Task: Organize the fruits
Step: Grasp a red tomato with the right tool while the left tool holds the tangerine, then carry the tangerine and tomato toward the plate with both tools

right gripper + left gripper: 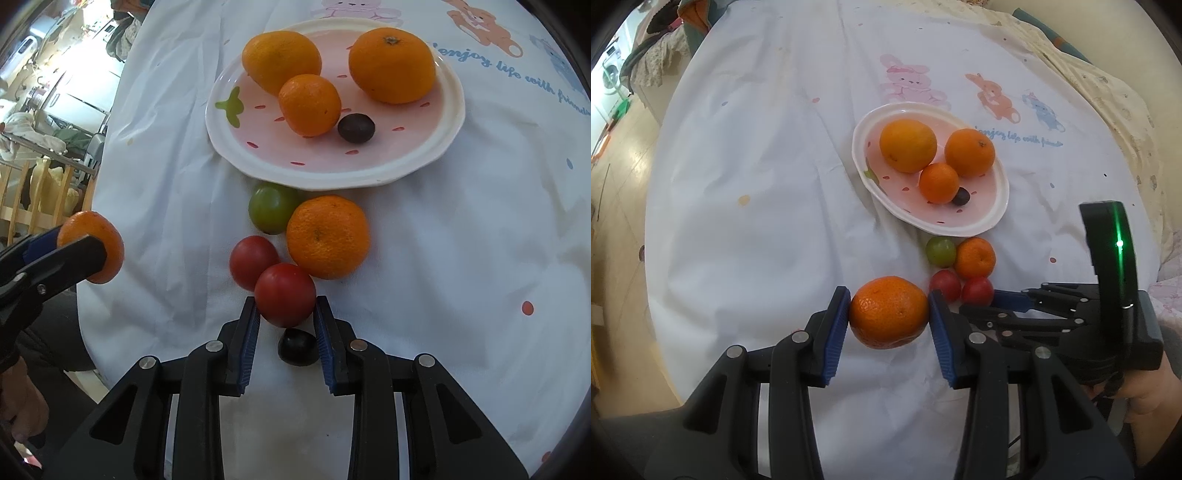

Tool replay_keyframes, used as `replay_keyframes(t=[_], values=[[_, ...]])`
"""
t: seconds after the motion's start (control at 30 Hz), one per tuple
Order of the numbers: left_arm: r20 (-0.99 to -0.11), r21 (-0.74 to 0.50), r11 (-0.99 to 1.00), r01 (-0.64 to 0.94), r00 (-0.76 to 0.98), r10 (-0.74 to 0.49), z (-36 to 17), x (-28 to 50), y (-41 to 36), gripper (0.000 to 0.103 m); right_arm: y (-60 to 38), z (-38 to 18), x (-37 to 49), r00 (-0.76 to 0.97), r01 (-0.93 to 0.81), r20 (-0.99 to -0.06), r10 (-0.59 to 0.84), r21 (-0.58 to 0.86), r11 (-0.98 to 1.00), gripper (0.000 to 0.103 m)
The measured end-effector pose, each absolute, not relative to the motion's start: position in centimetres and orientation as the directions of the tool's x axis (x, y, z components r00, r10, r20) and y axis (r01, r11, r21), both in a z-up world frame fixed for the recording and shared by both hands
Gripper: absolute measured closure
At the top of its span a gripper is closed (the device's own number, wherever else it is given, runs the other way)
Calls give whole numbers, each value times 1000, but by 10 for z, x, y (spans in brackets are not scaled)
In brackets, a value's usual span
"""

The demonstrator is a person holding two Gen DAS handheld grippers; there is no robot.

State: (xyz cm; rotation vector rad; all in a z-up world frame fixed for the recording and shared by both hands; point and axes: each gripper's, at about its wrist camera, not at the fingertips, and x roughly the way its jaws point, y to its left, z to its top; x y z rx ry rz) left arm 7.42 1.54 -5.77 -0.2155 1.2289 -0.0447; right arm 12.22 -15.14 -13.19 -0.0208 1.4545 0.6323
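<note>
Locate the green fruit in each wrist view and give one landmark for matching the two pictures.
Left wrist view: the green fruit lies right of centre, just below the plate, left of a small orange.
Right wrist view: the green fruit sits near centre, under the plate's near rim.
Shared landmark: the strawberry-patterned plate.

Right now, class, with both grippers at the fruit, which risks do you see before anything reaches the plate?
1. The right gripper brackets the near red round fruit; the small dark fruit lies between its fingers and may get nudged.
2. That red fruit touches its red neighbour, which could roll.
3. The left gripper pinches a round mandarin by its sides only; it might slip.
</note>
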Motion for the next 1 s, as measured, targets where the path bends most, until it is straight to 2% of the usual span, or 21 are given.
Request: replay_keyframes(t=[0.47,0.73,1.0], values=[[-923,-170,982,-79,362,-131,-56,71,17,64,-173,-102,110,47,-379,-887,459,409,830,72],[-924,-176,981,-79,357,-137,-52,60,21,64,-193,-68,112,142,-330,-812,566,500,801,72],[-921,-189,975,-118,365,-134,-39,62,16,64,-212,-46,112,232,-311,-753,615,542,781,72]])
